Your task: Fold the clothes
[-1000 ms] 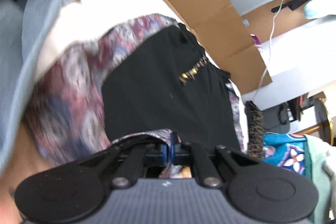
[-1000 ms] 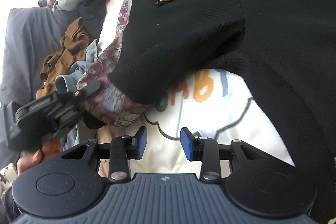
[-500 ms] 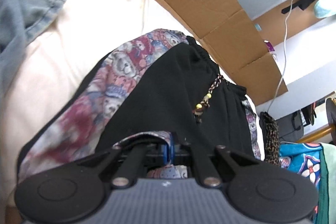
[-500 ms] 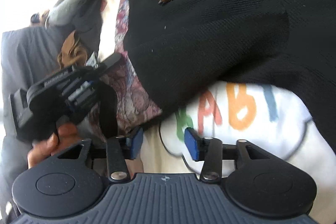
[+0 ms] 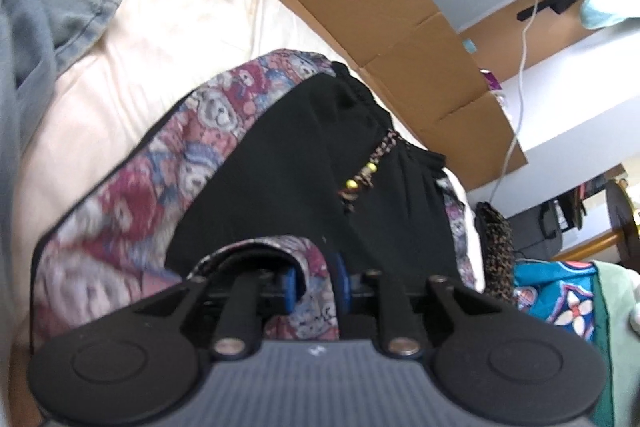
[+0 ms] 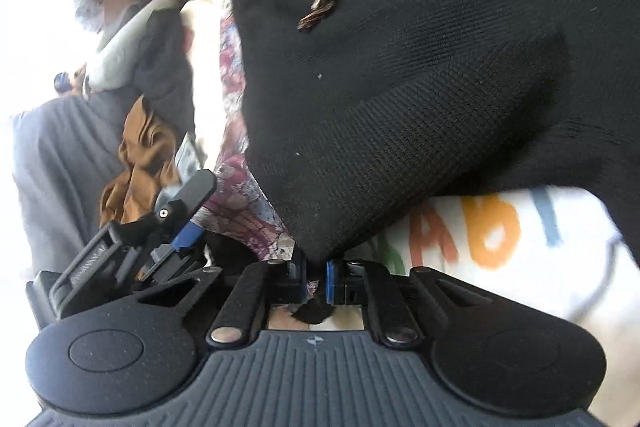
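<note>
Your right hand-held gripper (image 6: pixel 316 277) is clamped on a corner of the soft, limp black garment (image 6: pixel 400 87), your left hand-held gripper (image 5: pixel 316 285) on its patterned hem at 6 o'clock.

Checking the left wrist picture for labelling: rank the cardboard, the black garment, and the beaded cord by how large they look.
1. black garment and cardboard: look alike, and the cardboard lies farther off, so unranked.
2. beaded cord: clearly smallest.

At the lower right of the right wrist view, the printed lettering (image 6: pixel 484 227) on the white cloth (image 6: pixel 520 287) is motion-blurred and partly covered by the black garment (image 6: pixel 400 87), leaving it unreadable.
</note>
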Available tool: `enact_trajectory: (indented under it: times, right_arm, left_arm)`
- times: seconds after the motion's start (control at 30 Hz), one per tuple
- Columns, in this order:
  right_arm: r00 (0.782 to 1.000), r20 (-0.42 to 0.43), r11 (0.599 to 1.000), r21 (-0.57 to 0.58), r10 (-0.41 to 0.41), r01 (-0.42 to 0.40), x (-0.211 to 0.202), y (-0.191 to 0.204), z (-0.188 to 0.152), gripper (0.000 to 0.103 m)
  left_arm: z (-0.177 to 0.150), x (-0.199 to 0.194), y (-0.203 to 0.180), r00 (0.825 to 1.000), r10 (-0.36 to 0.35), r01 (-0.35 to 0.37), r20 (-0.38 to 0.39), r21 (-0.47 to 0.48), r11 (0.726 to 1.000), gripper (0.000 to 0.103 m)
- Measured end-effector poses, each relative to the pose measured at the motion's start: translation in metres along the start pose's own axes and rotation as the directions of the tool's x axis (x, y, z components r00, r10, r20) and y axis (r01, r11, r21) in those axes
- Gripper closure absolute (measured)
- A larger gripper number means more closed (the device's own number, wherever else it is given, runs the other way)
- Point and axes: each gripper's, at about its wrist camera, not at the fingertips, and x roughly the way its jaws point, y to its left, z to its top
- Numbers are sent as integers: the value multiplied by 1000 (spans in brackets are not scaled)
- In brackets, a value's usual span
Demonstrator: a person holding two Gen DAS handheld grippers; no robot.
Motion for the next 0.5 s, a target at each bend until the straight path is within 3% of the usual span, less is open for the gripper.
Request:
enact_trajectory:
  times: [0.13,0.37,0.47,0.5]
  right_arm:
    - [997,-49,998,-28,-61,59,-31,2,-4,96]
    - [981,-101,982,-110,-165,154,-66,3,-18,96]
    - [979,-111,977,-147,-171,154,-74,7,-21,91]
    - [979,-113,975,-160,-172,153,-76,9,-22,81]
  left_arm:
    - [-30,-13,0,999,-31,29,-32,-53,998,59]
    - [-82,-19,5,993,-35,19,-114,-137,990,52]
    - [-95,-16,10,991,-36,14,-130,-166,986,50]
    - [-97,-14,12,991,-36,13,-132,-174,985,48]
